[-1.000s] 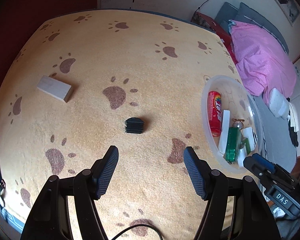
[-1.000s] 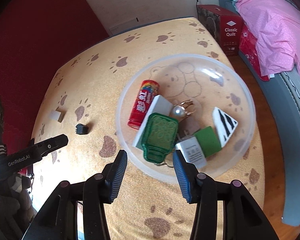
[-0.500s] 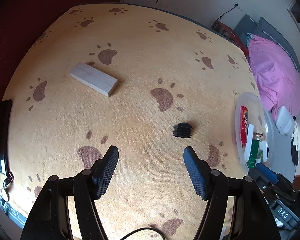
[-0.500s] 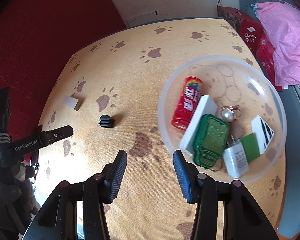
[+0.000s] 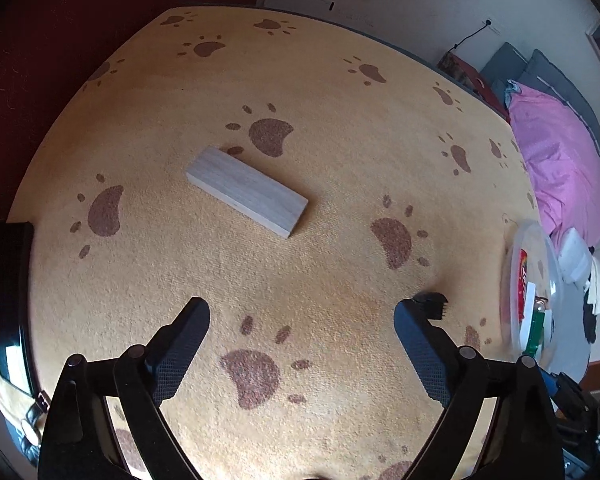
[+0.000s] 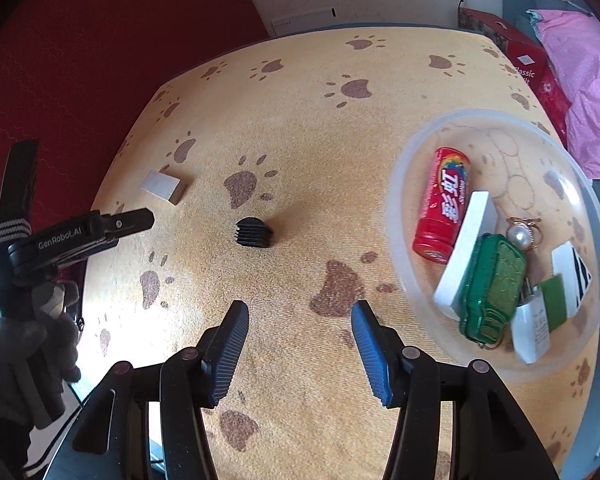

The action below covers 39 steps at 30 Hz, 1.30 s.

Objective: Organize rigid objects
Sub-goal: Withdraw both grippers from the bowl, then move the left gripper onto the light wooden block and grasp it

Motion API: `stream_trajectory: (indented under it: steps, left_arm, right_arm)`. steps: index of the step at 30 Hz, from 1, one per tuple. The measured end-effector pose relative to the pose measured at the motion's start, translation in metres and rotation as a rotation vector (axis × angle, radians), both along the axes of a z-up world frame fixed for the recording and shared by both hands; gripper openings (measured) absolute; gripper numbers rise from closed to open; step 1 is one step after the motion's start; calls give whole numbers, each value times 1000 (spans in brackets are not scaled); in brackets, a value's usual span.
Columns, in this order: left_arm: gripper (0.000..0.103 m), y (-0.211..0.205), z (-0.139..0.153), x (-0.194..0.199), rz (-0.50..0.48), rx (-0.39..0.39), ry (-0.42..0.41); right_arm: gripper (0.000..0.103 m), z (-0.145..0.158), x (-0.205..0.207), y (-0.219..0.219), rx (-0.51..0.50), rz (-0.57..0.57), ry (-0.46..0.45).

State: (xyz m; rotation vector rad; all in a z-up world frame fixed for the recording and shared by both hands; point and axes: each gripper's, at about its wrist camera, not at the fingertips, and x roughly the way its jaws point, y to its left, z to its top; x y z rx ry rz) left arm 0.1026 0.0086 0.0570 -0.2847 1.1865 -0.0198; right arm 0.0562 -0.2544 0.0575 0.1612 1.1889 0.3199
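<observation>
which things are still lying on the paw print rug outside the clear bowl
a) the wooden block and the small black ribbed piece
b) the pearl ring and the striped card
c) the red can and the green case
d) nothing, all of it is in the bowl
a: the wooden block and the small black ribbed piece lie on the rug, apart from the clear bowl, which holds the rest.

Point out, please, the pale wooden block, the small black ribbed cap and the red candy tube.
pale wooden block (image 5: 247, 191): left wrist view, middle of its top face.
small black ribbed cap (image 6: 254, 232): right wrist view, its ribbed side.
red candy tube (image 6: 444, 204): right wrist view, mid-label.
</observation>
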Motion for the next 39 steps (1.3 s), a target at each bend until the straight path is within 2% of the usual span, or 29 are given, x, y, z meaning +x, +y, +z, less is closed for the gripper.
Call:
stream_trajectory:
  steps: [5, 24, 30, 35, 39]
  left_arm:
    - [103, 17, -8, 19, -45, -9, 8]
    - [103, 36, -40, 79, -239, 80, 46]
    - [103, 34, -46, 83, -275, 129, 28]
    - [103, 24, -50, 80, -333, 222, 14]
    - [103, 27, -50, 79, -317, 214, 4]
  right_arm:
    - [64, -3, 2, 10, -4, -1, 14]
    - [65, -20, 18, 42, -27, -34, 70]
    - [65, -25, 23, 49, -31, -43, 83]
    - [65, -30, 30, 54, -37, -60, 89]
    - [65, -32, 32, 58, -40, -67, 92]
